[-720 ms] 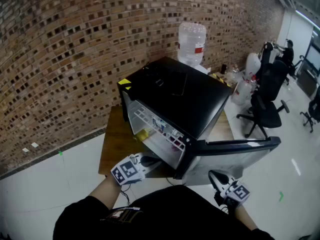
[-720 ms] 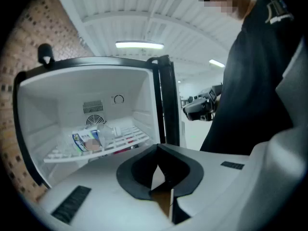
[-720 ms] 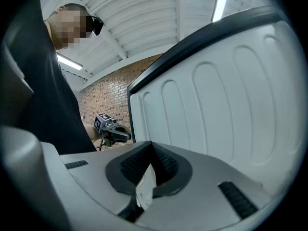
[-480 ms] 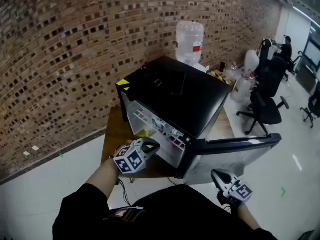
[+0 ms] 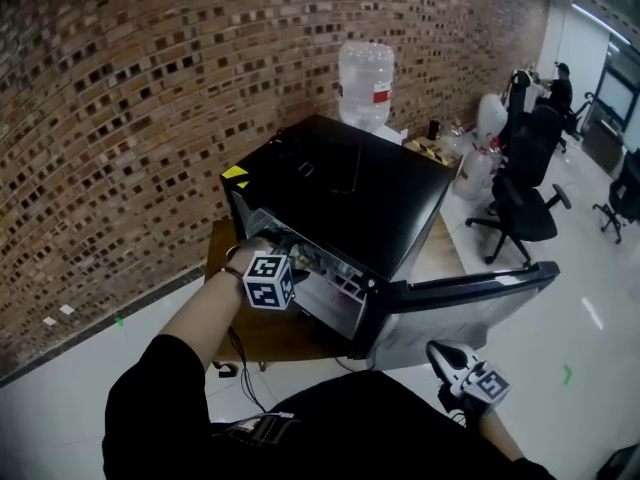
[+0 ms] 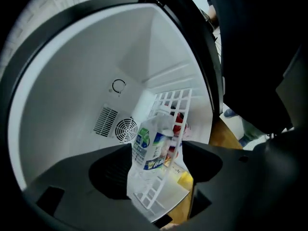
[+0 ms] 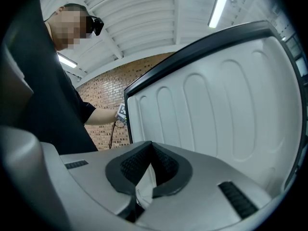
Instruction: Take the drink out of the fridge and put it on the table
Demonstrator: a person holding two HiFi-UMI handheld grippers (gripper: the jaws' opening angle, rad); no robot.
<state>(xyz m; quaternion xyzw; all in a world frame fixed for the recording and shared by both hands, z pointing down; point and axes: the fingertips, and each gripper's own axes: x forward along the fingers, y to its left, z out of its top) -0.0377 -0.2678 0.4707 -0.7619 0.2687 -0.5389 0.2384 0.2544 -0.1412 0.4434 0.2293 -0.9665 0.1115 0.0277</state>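
Note:
The black mini fridge [image 5: 360,193] stands on a wooden table [image 5: 232,313] with its door [image 5: 470,303] swung wide. My left gripper [image 5: 275,276] reaches into the fridge opening. In the left gripper view a clear drink bottle [image 6: 150,148] with a green and blue label stands by the white wire shelf [image 6: 168,105]. It shows in the gap of the left gripper [image 6: 154,177], whose jaws stand open and do not press on it. My right gripper [image 5: 458,366] hangs low beside the door, and the right gripper [image 7: 149,154] shows its jaws closed together on nothing.
Red packages [image 6: 179,121] sit behind the bottle on the shelf. A water jug [image 5: 365,83] stands beyond the fridge against the brick wall. Office chairs [image 5: 525,193] and a white bag [image 5: 478,178] stand to the right. The door's white inner panel [image 7: 216,109] fills the right gripper view.
My left gripper has risen from below the fridge front and gone into the opening. The right gripper has stayed by the door.

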